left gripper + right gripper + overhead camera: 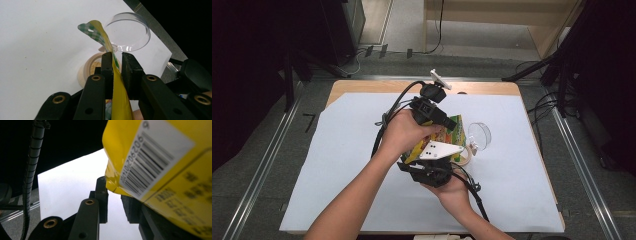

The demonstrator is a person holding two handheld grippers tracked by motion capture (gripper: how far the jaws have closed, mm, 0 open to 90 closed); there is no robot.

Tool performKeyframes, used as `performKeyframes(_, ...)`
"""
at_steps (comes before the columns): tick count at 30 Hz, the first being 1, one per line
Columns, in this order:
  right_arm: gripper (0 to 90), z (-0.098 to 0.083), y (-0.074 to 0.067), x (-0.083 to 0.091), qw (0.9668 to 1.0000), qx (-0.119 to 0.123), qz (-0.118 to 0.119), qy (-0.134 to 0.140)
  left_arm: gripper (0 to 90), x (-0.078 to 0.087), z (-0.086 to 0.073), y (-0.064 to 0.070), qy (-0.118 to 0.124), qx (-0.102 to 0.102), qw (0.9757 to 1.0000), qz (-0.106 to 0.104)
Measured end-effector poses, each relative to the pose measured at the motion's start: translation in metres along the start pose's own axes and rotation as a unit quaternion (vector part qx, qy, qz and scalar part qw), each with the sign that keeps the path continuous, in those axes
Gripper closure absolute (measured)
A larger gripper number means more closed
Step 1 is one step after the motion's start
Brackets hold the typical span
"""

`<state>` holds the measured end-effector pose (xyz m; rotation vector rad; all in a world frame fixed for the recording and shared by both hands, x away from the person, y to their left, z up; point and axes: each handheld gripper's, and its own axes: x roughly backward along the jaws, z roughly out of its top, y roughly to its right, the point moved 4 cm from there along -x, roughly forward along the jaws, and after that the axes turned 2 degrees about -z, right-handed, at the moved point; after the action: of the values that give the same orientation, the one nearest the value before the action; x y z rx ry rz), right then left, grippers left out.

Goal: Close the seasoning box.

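Both black grippers bear brass-ringed screw holes, a ribbed black cable [32, 157] and a grey three-cornered plate [439, 149].

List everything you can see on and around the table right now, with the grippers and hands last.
Packet: one, yellow with a green-checked top edge and a barcode label, held up over the middle of the sheet between both grippers.
Clear cup: one, transparent, on the sheet just right of the packet.
Tape roll: one, beige, on the sheet under the packet, next to the cup.
Sheet: one, white, covering most of the table.
Table: one, wooden, edge showing beyond the sheet.
Left gripper: black, pinching the packet's top edge.
Right gripper: black, at the packet's barcode corner.
Hands: two, one on each gripper.
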<state>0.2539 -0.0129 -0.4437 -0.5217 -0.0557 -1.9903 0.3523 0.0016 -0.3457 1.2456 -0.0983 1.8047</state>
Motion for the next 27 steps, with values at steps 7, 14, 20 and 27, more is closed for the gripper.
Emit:
performKeyframes(7, 76.9, -0.0003, 0.0005, 0.0000, 1.0000, -0.001, -0.001, 0.001, 80.6, -0.0005, 0.0003, 0.0000, 0.000, -0.001, 1.0000, -0.001)
performKeyframes(14, 76.9, 0.0009, -0.0008, 0.0005, 1.0000, -0.001, 0.001, 0.001, 80.6, -0.0001, 0.0003, -0.0019, 0.000, 0.002, 1.0000, -0.003)
performKeyframes(20, 76.9, 0.0027, -0.0026, 0.0019, 1.0000, -0.006, 0.004, -0.002, 80.1, 0.0005, 0.0008, -0.0044, -0.001, 0.005, 1.0000, -0.006)
performKeyframes(27, 76.6, 0.0043, -0.0028, 0.0024, 0.9999, -0.009, 0.004, -0.008, 79.0, 0.0007, 0.0019, -0.0059, -0.004, 0.008, 0.9999, -0.006)
